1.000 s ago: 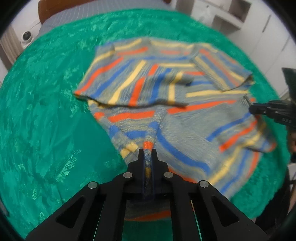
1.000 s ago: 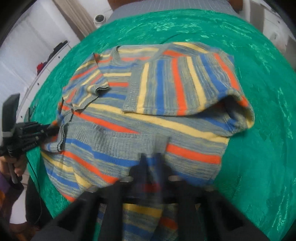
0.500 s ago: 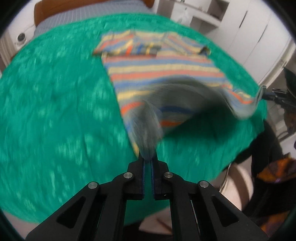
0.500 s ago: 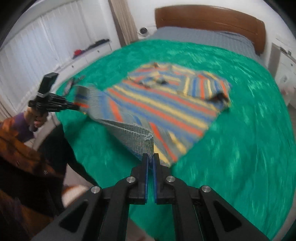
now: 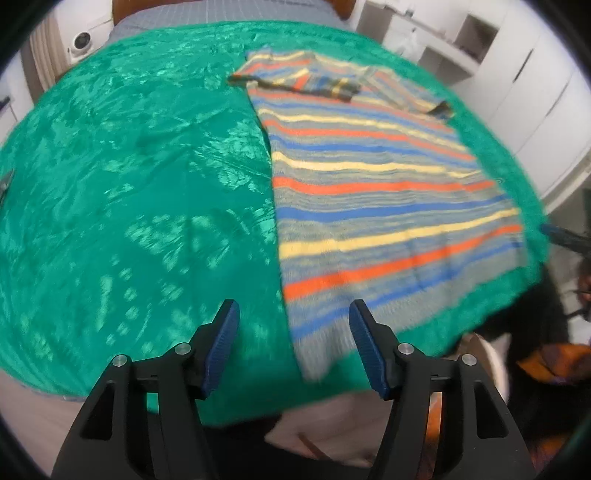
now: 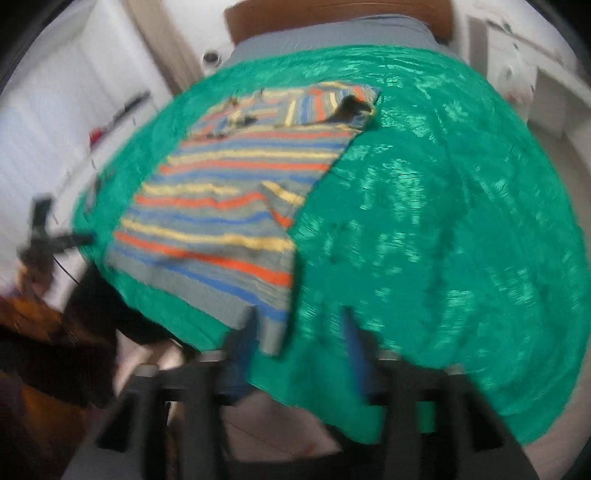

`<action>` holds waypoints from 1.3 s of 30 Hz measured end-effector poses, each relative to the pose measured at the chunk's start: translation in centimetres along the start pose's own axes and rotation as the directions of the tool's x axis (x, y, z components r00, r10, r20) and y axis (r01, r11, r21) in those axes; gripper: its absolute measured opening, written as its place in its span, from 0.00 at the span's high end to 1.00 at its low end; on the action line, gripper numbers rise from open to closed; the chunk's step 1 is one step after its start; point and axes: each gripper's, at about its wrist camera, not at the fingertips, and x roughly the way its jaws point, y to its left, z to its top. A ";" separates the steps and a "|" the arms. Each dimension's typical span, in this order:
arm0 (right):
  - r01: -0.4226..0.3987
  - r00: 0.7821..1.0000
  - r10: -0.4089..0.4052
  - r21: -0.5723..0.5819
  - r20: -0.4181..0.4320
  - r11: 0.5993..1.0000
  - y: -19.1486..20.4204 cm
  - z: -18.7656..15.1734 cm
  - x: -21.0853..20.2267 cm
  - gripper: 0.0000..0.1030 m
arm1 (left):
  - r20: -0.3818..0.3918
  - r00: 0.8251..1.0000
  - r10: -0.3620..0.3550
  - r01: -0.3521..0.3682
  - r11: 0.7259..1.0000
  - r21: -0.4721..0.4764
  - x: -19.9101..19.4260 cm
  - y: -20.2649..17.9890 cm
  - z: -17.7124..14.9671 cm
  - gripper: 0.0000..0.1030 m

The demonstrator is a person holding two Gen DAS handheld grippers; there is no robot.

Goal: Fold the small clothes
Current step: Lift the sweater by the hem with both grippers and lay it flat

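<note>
Pulled the striped sweater point(image 5: 388, 192) back out flat on the green bedspread point(image 5: 129, 184), hem near the bed's edge; just spread both jaws, left hand-held gripper point(image 5: 293, 349) and right hand-held gripper point(image 6: 297, 334) empty. Could slide off the edge if tugged further. No readable writing anywhere

Both cameras sit just behind their own tool, looking steeply down from the foot of the bed point(image 5: 110, 184) toward the headboard point(image 6: 332, 14). The left view looks from the left of the striped sweater point(image 5: 369, 206), the blurred right view from its right. Both share the sweater and the green bedspread point(image 6: 443, 203).
</note>
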 end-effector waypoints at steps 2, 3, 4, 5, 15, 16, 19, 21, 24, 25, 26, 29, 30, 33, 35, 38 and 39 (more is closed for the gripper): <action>-0.028 0.999 0.031 0.063 -0.039 0.998 0.1 0.4 2.4 0.39 | -0.031 0.998 0.050 -0.049 0.999 0.004 1.8 -0.6 0.4 0.40; -0.048 0.995 0.055 0.093 -0.078 0.994 0.0 0.5 4.2 0.39 | -0.068 0.995 0.074 -0.073 0.997 0.013 3.0 -0.8 0.4 0.51; -0.050 0.992 0.062 0.105 -0.110 0.993 0.0 0.5 5.3 0.41 | -0.090 0.993 0.082 -0.081 0.997 0.018 3.7 -1.0 0.3 0.64; -0.032 0.984 0.053 0.121 -0.171 0.992 -0.1 0.3 7.2 0.48 | -0.113 0.990 0.086 -0.084 0.996 0.024 4.1 -1.2 0.1 0.94; 0.059 0.971 -0.045 0.056 -0.236 0.997 2.7 -0.9 2.3 0.97 | -0.095 0.993 0.068 -0.060 0.994 0.089 -1.2 -1.6 -2.5 0.98; 0.076 0.967 -0.062 0.048 -0.247 0.996 2.9 -1.1 2.1 0.97 | -0.104 0.992 0.076 -0.066 0.993 0.097 -1.3 -1.6 -2.9 0.98; 0.118 0.956 -0.092 0.078 -0.280 0.990 1.3 -2.3 3.4 0.97 | -0.139 0.983 0.119 -0.108 0.990 0.088 0.9 -0.7 -3.2 0.98; 0.152 0.948 -0.112 0.112 -0.298 0.982 0.1 -2.7 5.2 0.97 | -0.166 0.976 0.141 -0.132 0.989 0.060 3.0 -0.7 -2.7 0.98; 0.185 0.941 -0.139 0.124 -0.310 0.975 -0.3 -2.6 7.6 0.97 | -0.171 0.965 0.197 -0.187 0.980 0.071 4.4 -1.1 -2.3 0.97; 0.193 0.939 -0.146 0.126 -0.311 0.973 -0.3 -2.5 7.9 0.97 | -0.170 0.964 0.204 -0.196 0.979 0.065 4.5 -1.1 -2.2 0.96; 0.198 0.939 -0.150 0.129 -0.308 0.972 -0.2 -2.4 8.0 0.97 | -0.168 0.964 0.206 -0.201 0.978 0.048 4.5 -0.9 -2.1 0.93; 0.191 0.935 -0.137 0.140 -0.326 0.972 -0.3 -2.5 6.5 0.86 | -0.151 0.970 0.192 -0.193 0.981 0.010 3.5 0.0 -2.3 0.80; 0.203 0.927 -0.148 0.131 -0.344 0.970 -0.4 -2.5 5.5 0.71 | -0.141 0.969 0.201 -0.203 0.979 0.002 2.5 0.6 -2.6 0.66; 0.261 0.914 -0.218 0.083 -0.343 0.962 -0.9 -1.7 1.8 0.56 | -0.063 0.971 0.230 -0.232 0.973 -0.016 -1.0 1.7 -2.9 0.45; 0.335 0.904 -0.314 0.025 -0.292 0.942 -0.8 0.8 -1.8 0.56 | -0.006 0.970 0.242 -0.242 0.969 -0.040 -3.1 2.4 -2.3 0.38; 0.431 0.888 -0.439 -0.085 -0.134 0.898 0.7 6.6 -5.6 0.46 | 0.109 0.961 0.254 -0.246 0.966 -0.086 -5.8 2.4 -0.4 0.27; 0.438 0.890 -0.448 -0.116 -0.081 0.892 1.4 8.6 -6.1 0.37 | 0.158 0.953 0.257 -0.244 0.965 -0.096 -6.1 1.7 0.9 0.21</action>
